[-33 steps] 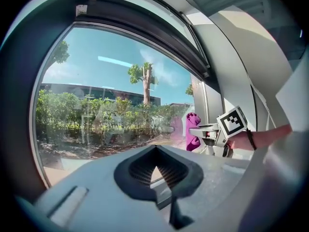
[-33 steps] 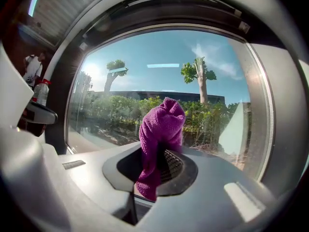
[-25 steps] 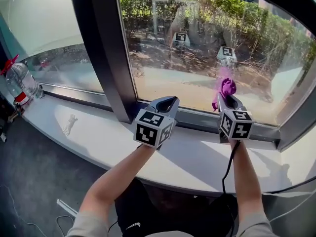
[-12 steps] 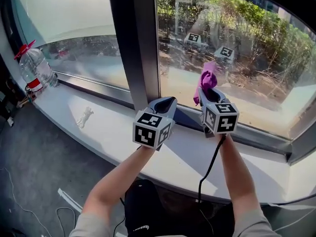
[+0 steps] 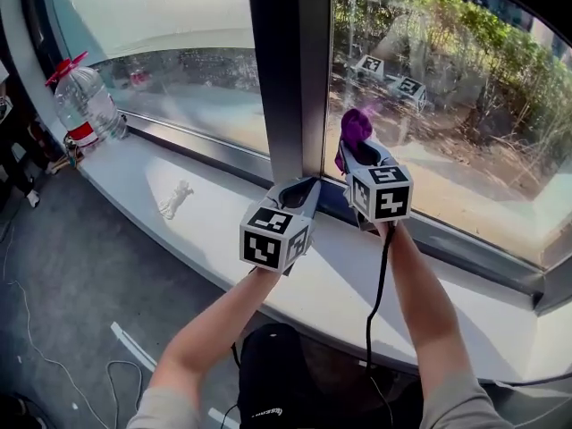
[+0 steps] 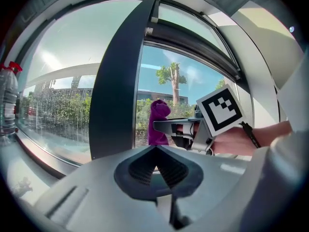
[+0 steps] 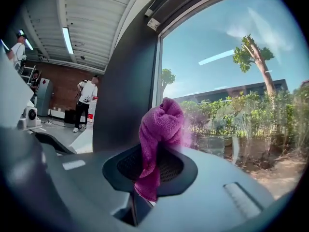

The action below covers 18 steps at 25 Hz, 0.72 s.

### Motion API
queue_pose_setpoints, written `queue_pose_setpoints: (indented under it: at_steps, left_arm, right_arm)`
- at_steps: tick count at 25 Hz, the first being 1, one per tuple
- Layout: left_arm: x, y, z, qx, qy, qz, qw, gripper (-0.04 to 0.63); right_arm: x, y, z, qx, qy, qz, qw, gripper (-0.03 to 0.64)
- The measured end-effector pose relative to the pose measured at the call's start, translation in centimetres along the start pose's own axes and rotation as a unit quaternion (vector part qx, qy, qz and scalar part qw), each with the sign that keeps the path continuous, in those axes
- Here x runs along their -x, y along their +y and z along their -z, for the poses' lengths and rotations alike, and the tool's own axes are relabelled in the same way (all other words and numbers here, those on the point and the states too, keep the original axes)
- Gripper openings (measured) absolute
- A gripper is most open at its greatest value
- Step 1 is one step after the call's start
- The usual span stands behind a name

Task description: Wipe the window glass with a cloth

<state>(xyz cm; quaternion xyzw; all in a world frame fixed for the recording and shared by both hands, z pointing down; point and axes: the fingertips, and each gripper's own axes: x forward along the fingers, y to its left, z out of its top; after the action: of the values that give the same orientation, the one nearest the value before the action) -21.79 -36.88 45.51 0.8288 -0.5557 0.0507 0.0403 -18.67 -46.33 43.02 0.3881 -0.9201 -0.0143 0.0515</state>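
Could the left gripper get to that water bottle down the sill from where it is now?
Probably not without a sidestep. The left gripper hangs by the window post, while the bottle stands far along the sill to its left. The path looks free; only a small white object lies between.

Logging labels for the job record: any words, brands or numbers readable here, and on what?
None readable.
Cubes on left gripper and right gripper: square markers only, no letters.
Cloth: no print.
Bottle, red label: too small to read.
White print on dark clothing: too blurred.
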Motion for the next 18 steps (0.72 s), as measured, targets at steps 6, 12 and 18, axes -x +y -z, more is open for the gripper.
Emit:
queue_pose_setpoints:
  at_steps: [6,12,18]
  left_arm:
    - [0.7,1.5,0.5,-0.003,0.000,-0.010,0.9999,0.000]
    - [1.2,1.1,-0.1,-0.002,-0.002,-0.006,1.0000,0.002]
    - [0.1,-1.1,-1.0,-0.009,-0.006,0.011,0.9999,0.000]
  right_arm:
    - [-2.5,1.9,0.0,0.005,0.001,-0.011,1.000,0.072]
    - [-3.0,2.8,0.1,-0.004,0.003,-0.026,1.000,0.072]
    - [1.7,1.8,-0.7,0.003,-0.018,-0.023,1.000,0.072]
